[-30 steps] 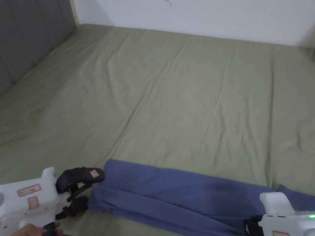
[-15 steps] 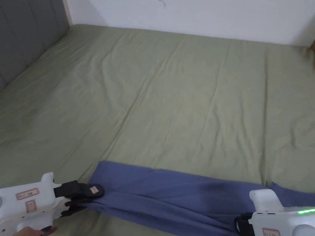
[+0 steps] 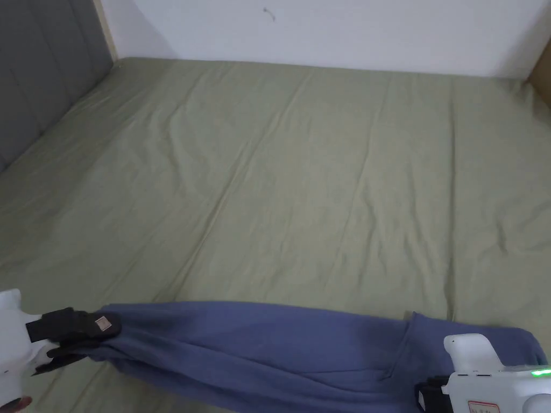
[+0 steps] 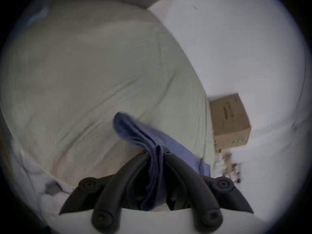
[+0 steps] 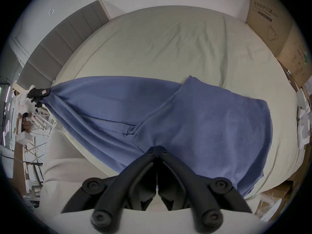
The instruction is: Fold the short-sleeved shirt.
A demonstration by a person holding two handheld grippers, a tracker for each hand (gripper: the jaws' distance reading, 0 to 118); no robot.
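bed with a wide green sheet (image 3: 301, 161) holds the soft blue short-sleeved shirt (image 3: 258, 349) along its near edge, in a long band, only part folded. left tongs (image 3: 91, 336) pinch one end, right tongs (image 5: 157, 150) pinch the other. more folds are left.

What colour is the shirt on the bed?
The shirt is plain blue, with no pattern. It shows best in the right gripper view.

Dark printed text stood on the side of the cardboard box (image 5: 276, 18) beside the bed (image 5: 168, 43), but it was too small to read.
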